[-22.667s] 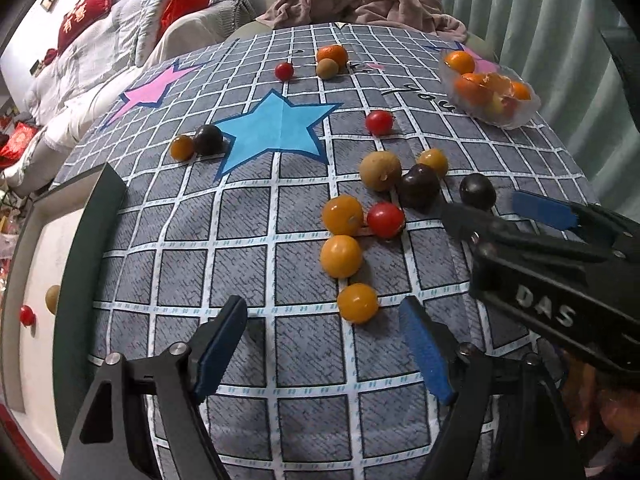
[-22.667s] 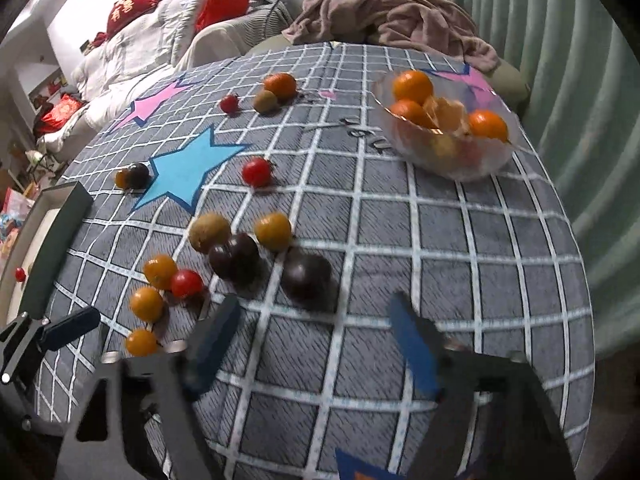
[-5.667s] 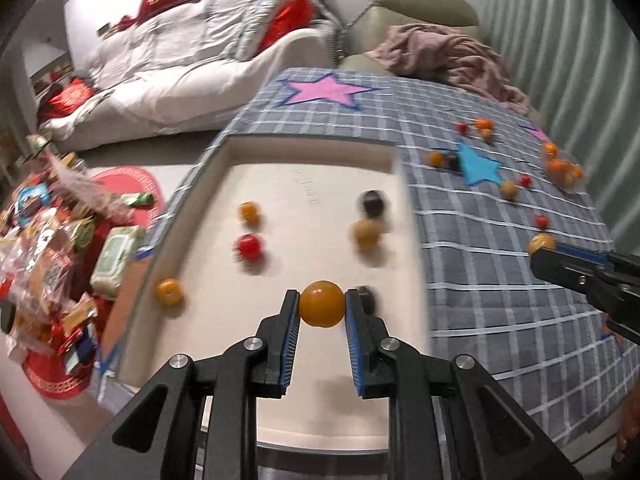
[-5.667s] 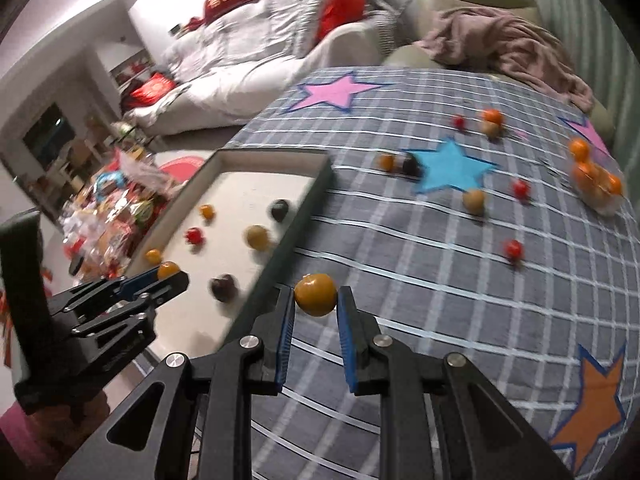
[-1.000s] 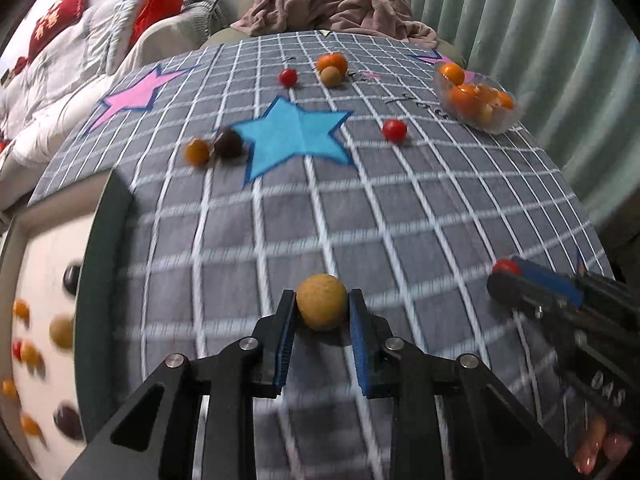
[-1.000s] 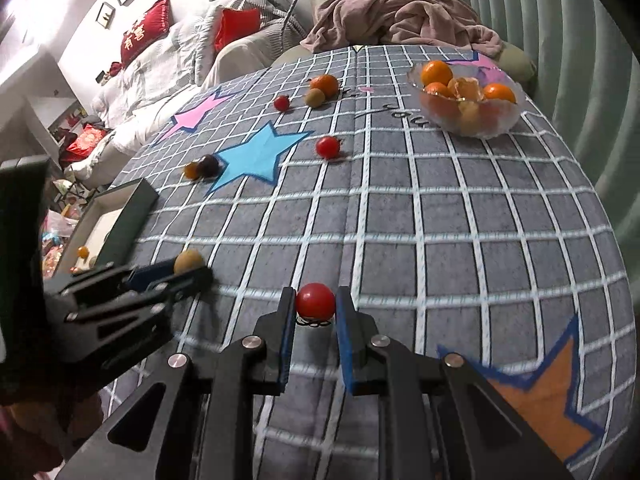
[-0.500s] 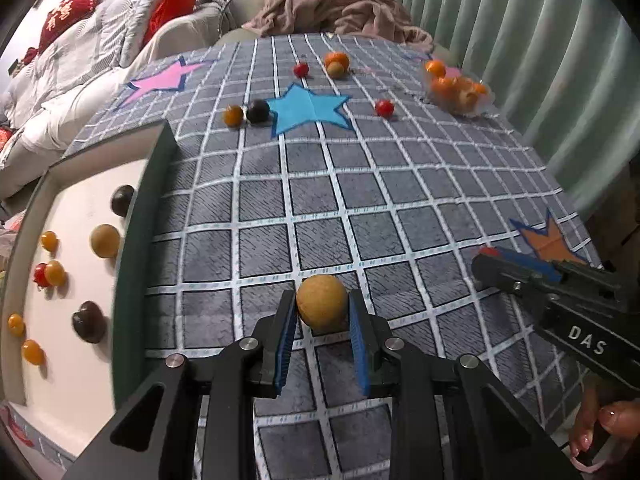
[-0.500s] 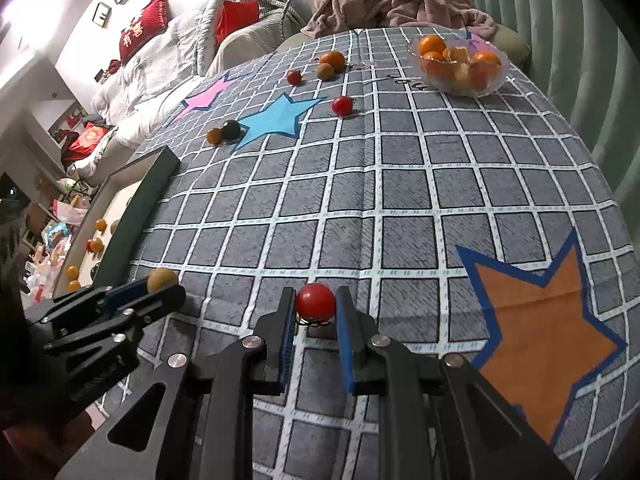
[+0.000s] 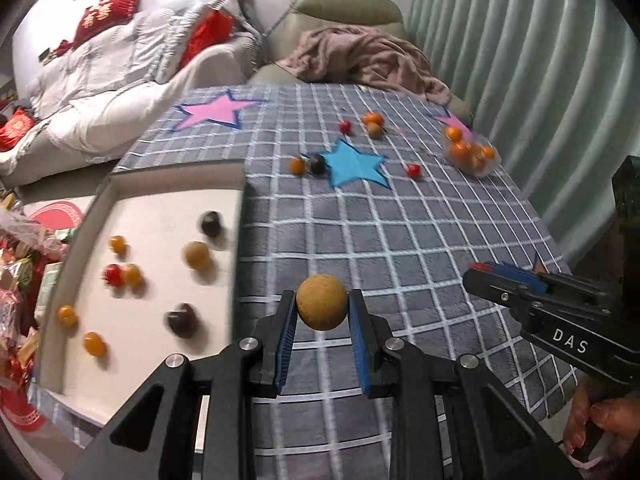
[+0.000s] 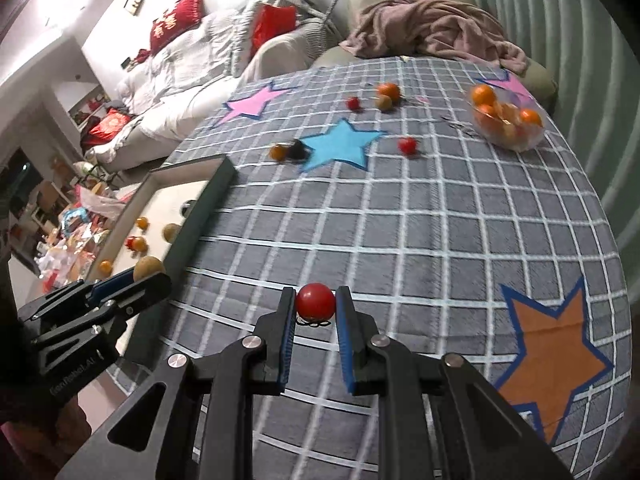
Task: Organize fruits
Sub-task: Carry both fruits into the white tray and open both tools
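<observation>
My left gripper is shut on a tan round fruit, held above the grey checked cloth just right of the tray. The tray holds several small fruits, among them a dark one and a red one. My right gripper is shut on a red tomato above the cloth. It shows at the right of the left wrist view. The left gripper shows at the lower left of the right wrist view. Loose fruits lie near the blue star.
A clear bowl of oranges stands at the far right of the table. A pink blanket lies on a chair behind. A sofa with red cushions is at the back left. Snack packets lie on the floor left of the tray.
Both grippers have drawn back and swung left with their fruits. The tray has come further into both views and now lies close to the left gripper.
</observation>
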Motion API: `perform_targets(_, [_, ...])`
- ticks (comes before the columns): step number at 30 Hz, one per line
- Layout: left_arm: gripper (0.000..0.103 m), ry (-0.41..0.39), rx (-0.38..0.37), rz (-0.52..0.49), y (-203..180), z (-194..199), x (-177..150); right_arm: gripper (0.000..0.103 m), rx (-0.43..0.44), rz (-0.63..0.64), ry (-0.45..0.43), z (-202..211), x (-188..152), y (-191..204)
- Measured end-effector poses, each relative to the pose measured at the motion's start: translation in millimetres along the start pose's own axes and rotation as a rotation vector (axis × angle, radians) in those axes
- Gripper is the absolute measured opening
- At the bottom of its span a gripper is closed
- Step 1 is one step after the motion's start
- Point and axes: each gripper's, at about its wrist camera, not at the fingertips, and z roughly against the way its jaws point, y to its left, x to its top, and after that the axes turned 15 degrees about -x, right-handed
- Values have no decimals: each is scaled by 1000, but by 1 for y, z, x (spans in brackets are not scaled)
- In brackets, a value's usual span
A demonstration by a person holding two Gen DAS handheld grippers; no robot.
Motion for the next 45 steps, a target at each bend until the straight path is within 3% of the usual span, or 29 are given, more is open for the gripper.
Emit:
perform_targets(17, [27,-54,155,141,95,44,-16,22,89,179,4,2,18,108])
perform_targets(28, [27,-11,217,171,125,30,-20,22,135,272,53,-18,32,161])
perform_targets(45, [27,98,279,218,147,-6,-21,22,164,412,140,-90,63,223])
